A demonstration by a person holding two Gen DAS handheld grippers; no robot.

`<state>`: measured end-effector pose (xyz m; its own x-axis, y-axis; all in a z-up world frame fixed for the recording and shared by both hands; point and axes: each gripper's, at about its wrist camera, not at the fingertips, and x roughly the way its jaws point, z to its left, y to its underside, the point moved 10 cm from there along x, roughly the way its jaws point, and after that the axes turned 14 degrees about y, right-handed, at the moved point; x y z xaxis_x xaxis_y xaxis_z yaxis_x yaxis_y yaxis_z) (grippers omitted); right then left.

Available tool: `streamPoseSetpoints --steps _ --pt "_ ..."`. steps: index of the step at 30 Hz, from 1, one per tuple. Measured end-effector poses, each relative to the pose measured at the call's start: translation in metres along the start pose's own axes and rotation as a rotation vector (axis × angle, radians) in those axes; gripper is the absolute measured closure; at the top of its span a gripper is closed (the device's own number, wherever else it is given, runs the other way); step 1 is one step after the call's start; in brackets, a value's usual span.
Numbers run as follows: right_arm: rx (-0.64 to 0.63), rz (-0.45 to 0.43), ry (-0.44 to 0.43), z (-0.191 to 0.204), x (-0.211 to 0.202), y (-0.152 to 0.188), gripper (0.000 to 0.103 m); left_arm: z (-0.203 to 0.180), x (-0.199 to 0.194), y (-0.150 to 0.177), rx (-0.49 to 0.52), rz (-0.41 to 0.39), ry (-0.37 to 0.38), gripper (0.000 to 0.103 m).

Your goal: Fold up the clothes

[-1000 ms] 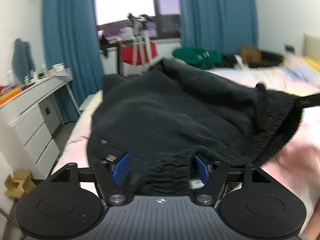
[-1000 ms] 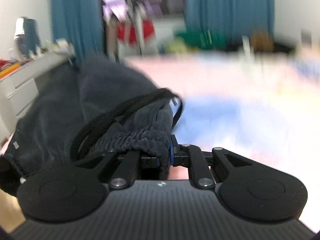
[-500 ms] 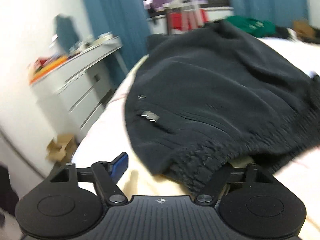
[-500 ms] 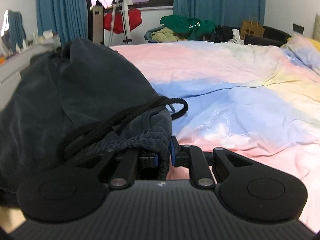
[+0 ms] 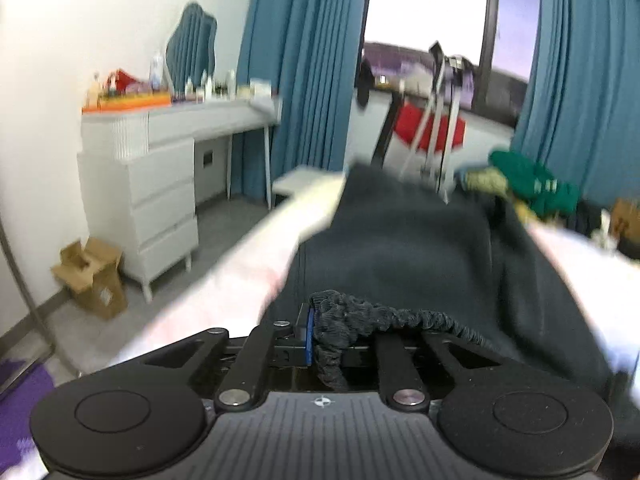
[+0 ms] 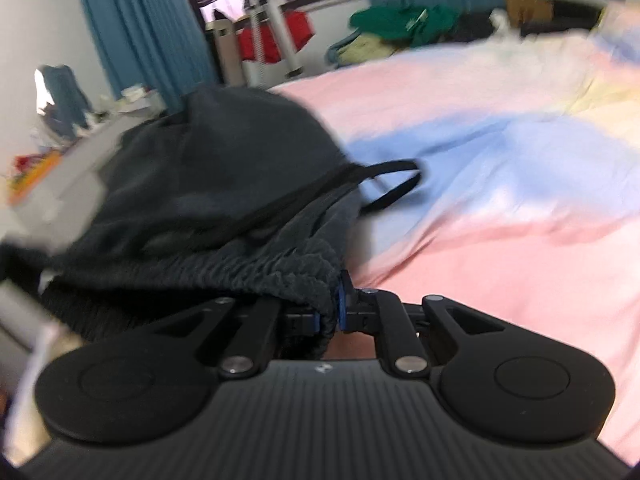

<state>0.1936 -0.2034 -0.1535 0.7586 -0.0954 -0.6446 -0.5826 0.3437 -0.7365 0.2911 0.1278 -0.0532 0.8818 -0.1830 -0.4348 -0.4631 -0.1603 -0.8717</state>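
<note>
Black sweatpants point(image 5: 420, 248) lie stretched over the bed, legs running away toward the window. My left gripper point(image 5: 326, 338) is shut on the ribbed elastic waistband point(image 5: 360, 316), which bunches over its blue pads. In the right wrist view the same black sweatpants point(image 6: 208, 184) spread to the left, and my right gripper point(image 6: 330, 312) is shut on the other end of the waistband point(image 6: 240, 272). A black drawstring loop point(image 6: 392, 184) hangs out over the sheet.
The bed has a pink, blue and yellow sheet point(image 6: 500, 184). A white dresser point(image 5: 160, 184) and a cardboard box point(image 5: 92, 276) stand on the left. A tripod point(image 5: 436, 120) and a green clothes pile point(image 6: 404, 24) sit by the blue curtains point(image 5: 308, 64).
My left gripper was open beside the waistband half a second ago; now it is shut on it and raised. The right gripper keeps its hold and has tilted.
</note>
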Motion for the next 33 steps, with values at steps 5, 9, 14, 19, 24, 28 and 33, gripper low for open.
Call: streamPoseSetpoints --steps 5,9,14,19,24,28,33 --pt "0.004 0.036 -0.159 0.061 -0.026 0.022 0.090 0.017 0.001 -0.108 0.035 -0.106 0.014 0.093" --pt "-0.030 0.064 -0.337 0.147 -0.035 0.022 0.087 0.058 0.004 -0.179 0.075 -0.190 -0.064 0.093" --pt "-0.083 0.106 -0.409 0.214 -0.006 0.034 0.080 0.152 0.050 -0.174 0.057 -0.116 -0.234 0.093" --pt "-0.156 0.184 -0.392 0.229 0.037 0.069 0.078 0.231 0.094 -0.105 -0.106 0.042 -0.248 0.093" --pt "-0.161 0.186 -0.484 0.224 0.036 0.067 0.054 0.261 0.102 -0.075 -0.123 0.051 -0.242 0.087" --pt "-0.207 0.185 -0.574 0.227 0.023 0.066 0.018 0.260 0.076 -0.069 -0.049 0.039 -0.254 0.050" --pt "-0.264 0.156 -0.581 0.229 -0.004 0.069 0.019 0.226 0.018 -0.061 0.068 -0.012 -0.265 0.004"
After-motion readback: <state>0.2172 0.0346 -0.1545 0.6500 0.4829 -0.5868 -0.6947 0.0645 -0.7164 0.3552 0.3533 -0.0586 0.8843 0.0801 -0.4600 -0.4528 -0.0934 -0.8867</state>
